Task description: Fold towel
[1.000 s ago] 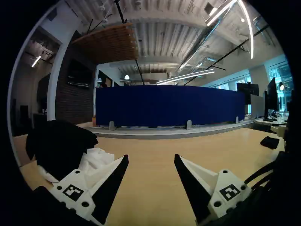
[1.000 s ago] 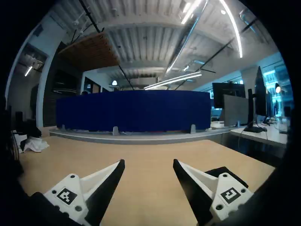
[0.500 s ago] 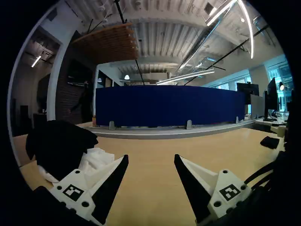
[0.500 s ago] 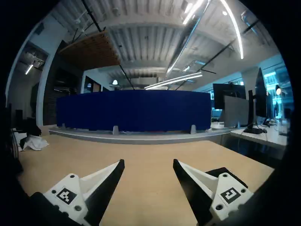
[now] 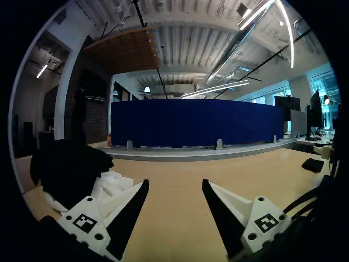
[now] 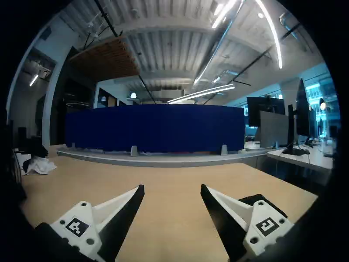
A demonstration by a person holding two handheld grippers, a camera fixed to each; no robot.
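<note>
Both grippers at rest over the table, before any fold. We see the left gripper with its two fingers spread well apart and nothing between them, and the right gripper likewise spread and empty, each aimed level across the bare wood toward the blue partition. Compared with the views of the preceding second, neither tool has shifted. The one difference is a person passing far off to the left gripper's left, now gone, so we judge the task not yet begun. What we take to be the towel, a white cloth, lies just beyond and to the outside of the left gripper's left finger. It is partly covered by a dark cloth heaped on its far-left side, though the pile is too jumbled for us to be sure which piece is meant. The white cloth is crumpled, not spread, so it offers no clear long axis. Its exposed lobe points toward the gap ahead of the left gripper. A small dark item lies behind the right gripper's right finger.
</note>
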